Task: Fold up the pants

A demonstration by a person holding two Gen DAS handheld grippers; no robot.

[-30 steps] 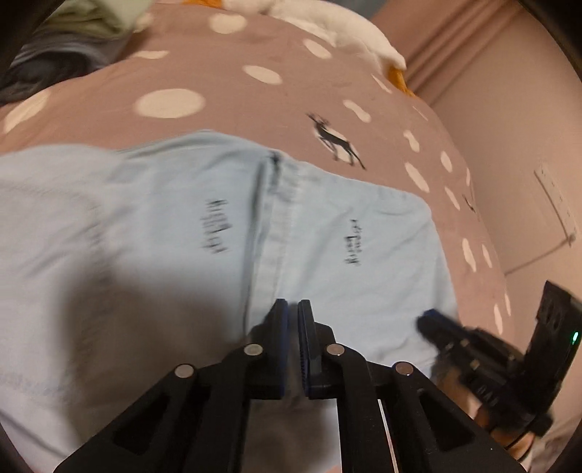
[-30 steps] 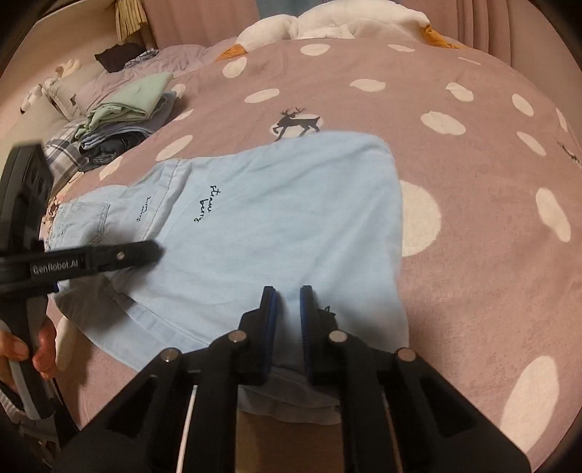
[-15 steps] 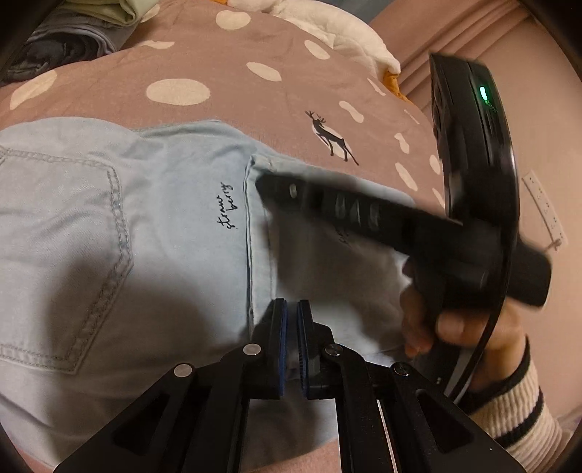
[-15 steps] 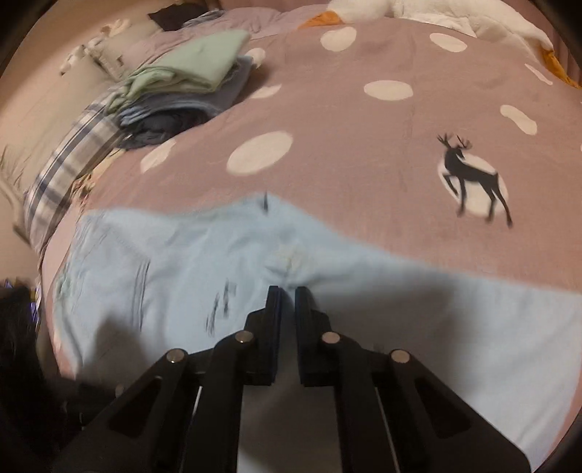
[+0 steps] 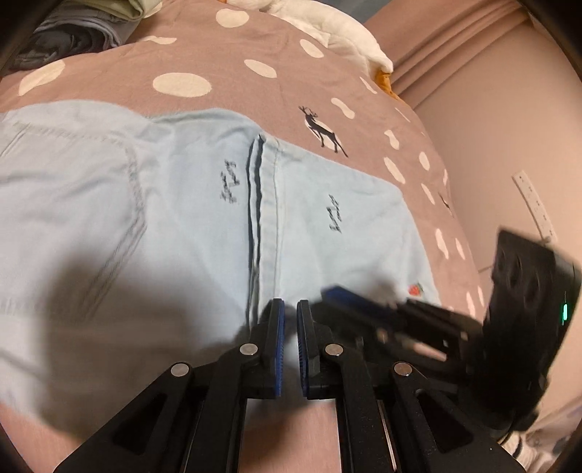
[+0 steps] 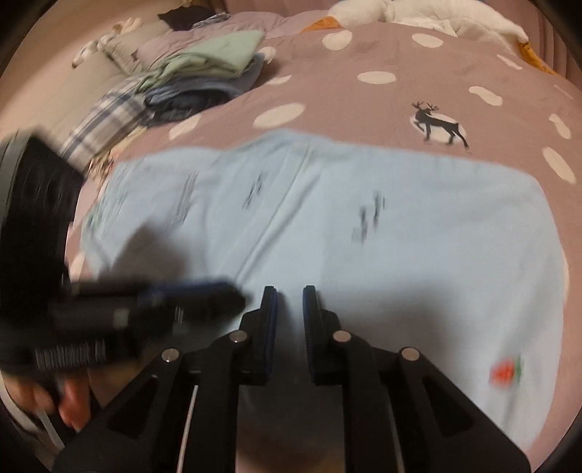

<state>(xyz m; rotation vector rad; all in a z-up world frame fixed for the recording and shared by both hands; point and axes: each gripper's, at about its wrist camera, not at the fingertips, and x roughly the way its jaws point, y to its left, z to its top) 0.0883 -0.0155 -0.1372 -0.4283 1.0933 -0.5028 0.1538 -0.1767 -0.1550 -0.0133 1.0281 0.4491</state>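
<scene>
Mauve bedding with white dots and black deer prints covers the bed (image 5: pixel 225 47), and on it one pair of pale blue pants (image 5: pixel 174 218) lies flat, spread sideways across the lower middle of both views. A dark seam line runs down the pants in the left wrist view, with one small dark script mark on each side of it, and one small red emblem sits near their right edge. In the right wrist view the same pants (image 6: pixel 400 233) appear blurred.

One stack of folded clothes (image 6: pixel 203 72), green on top of blue, rests well apart from the pants toward the upper left of the right wrist view. One white plush toy (image 6: pixel 429 14) lies along the far edge of the bed.

Two grippers are in play. The left hand-held gripper (image 5: pixel 288 316) hovers over the near edge of the pants, just right of the seam, its blue-padded jaws nearly together with only a narrow slit between them and nothing in it. The right hand-held gripper (image 6: pixel 290 302) hangs over the near edge too, its jaws narrowly parted and empty. Each appears blurred beside the other's tips in the opposite view.
</scene>
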